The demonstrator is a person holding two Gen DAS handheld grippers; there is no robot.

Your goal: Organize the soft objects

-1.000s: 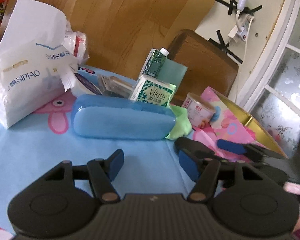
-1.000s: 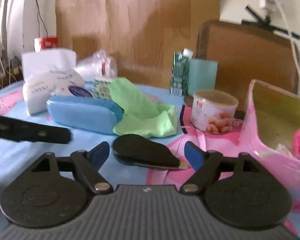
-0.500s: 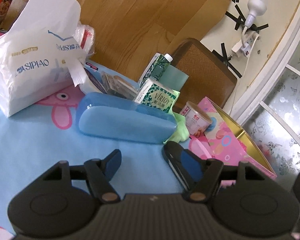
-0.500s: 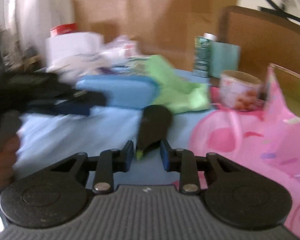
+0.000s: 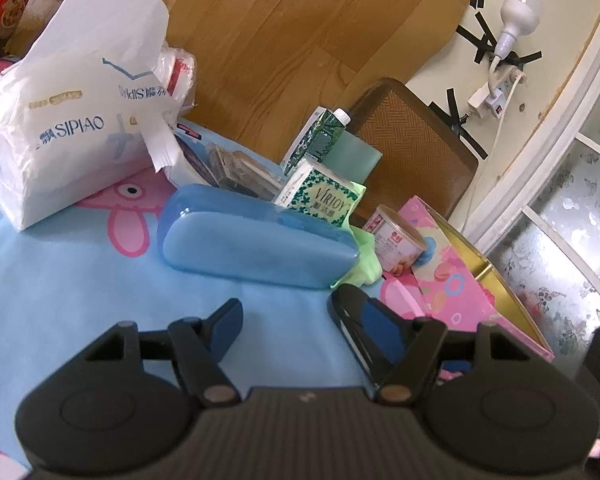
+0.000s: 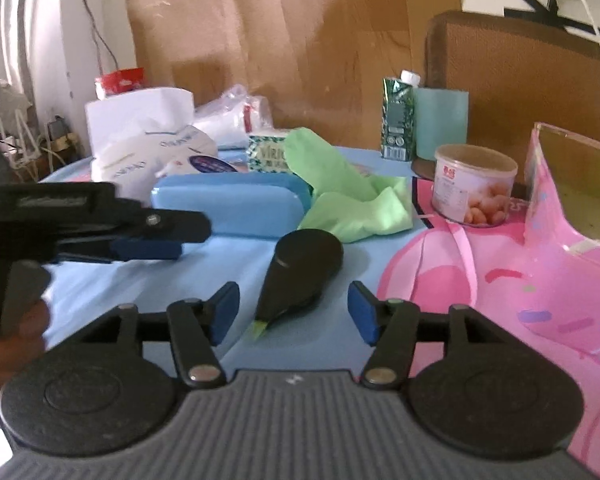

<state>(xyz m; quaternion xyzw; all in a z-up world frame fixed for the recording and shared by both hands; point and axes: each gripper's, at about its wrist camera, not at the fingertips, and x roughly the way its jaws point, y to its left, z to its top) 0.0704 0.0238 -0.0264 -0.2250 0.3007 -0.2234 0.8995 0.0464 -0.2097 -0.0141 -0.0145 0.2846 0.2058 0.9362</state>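
A black teardrop-shaped object (image 6: 300, 272) with a yellow-green tip lies on the blue tablecloth (image 5: 80, 280), between the open fingers of my right gripper (image 6: 294, 312); it also shows in the left wrist view (image 5: 347, 312). A crumpled green cloth (image 6: 347, 196) lies behind it, against a blue case (image 6: 228, 208), which also shows in the left wrist view (image 5: 256, 252). My left gripper (image 5: 303, 328) is open and empty, and shows at the left in the right wrist view (image 6: 140, 236). A pink box (image 6: 539, 264) stands open at the right.
A white tissue pack (image 5: 68, 132), a green-patterned carton (image 5: 319, 204), a tall drink carton (image 6: 397, 120) and a round tub (image 6: 473, 190) stand behind. A brown chair back (image 5: 411, 152) is beyond the table.
My right gripper was nearly shut around the black object's tip half a second ago and has opened; the object now lies pointing toward me. My left gripper tilted slightly.
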